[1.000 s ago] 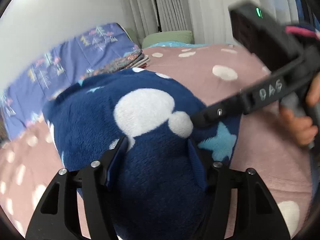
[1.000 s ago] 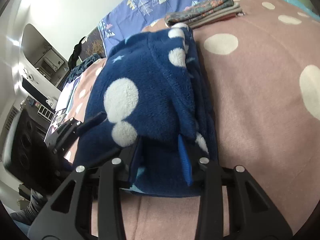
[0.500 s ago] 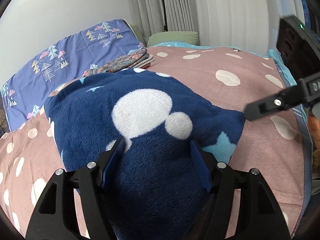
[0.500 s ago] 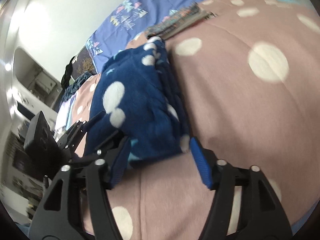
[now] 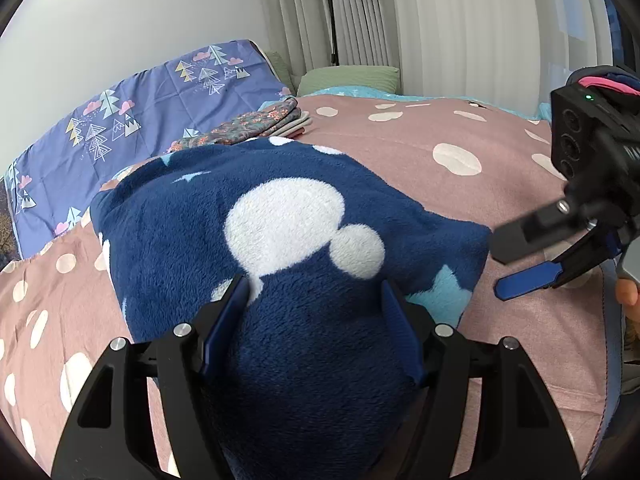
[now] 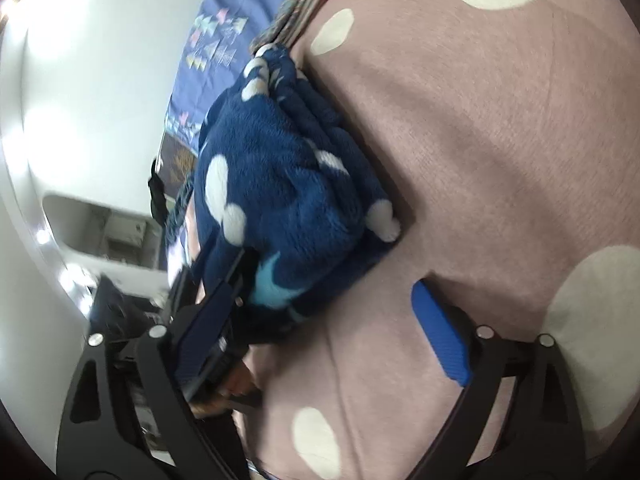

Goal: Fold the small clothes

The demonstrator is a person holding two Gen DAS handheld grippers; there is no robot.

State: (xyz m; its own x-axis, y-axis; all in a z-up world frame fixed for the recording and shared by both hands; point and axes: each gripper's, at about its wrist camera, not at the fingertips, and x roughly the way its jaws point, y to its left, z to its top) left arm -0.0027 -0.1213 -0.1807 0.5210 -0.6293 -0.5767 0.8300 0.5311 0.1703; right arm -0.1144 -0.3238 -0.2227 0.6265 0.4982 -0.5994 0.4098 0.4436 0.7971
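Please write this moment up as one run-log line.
left tongs: closed on navy fleece garment | right tongs: opening, nothing between them, beside garment | garment: folded on pink spotted blanket

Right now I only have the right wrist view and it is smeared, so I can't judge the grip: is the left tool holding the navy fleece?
Observer: Yes. The left tool has both pads pressed into the navy fleece, which bulges up between them.
Operator: Is my right tool clear of it?
Observer: The left wrist view shows the right tool just off the fleece's right edge, its jaws opening with nothing between them.
Operator: What lies at the far end of the bed?
Observer: A green pillow, beyond the folded patterned clothes.
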